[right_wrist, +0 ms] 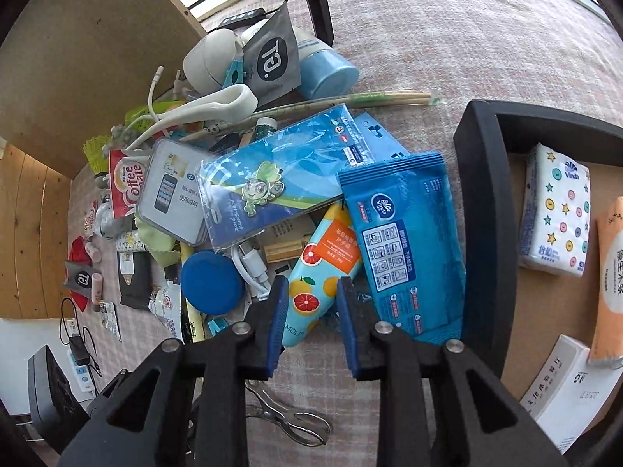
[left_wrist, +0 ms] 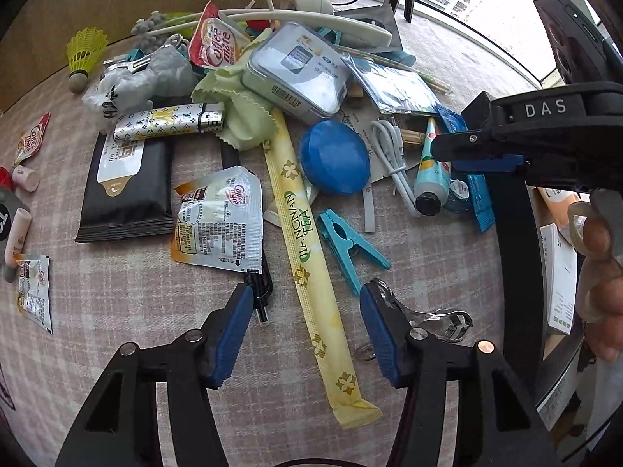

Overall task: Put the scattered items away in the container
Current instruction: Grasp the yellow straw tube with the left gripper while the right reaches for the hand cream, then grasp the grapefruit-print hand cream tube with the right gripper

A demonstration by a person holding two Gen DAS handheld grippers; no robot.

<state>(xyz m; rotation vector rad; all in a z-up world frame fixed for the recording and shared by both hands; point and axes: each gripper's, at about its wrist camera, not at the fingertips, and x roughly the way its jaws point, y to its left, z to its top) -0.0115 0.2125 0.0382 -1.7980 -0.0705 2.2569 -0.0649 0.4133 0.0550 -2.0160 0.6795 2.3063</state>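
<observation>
A: Why do the left tongs (left_wrist: pixel 303 323) straddle the tea stick (left_wrist: pixel 307 257) on the bench (left_wrist: pixel 117 350), half open?

B: To pinch it. The right tongs (right_wrist: pixel 312 311) clasp the tube (right_wrist: pixel 315 280); the container (right_wrist: pixel 483 210) waits alongside.

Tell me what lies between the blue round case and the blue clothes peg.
In the left wrist view, little separates the blue round case from the blue clothes peg: a short strip of bare cloth, with the yellow tea sachet running alongside.
</observation>
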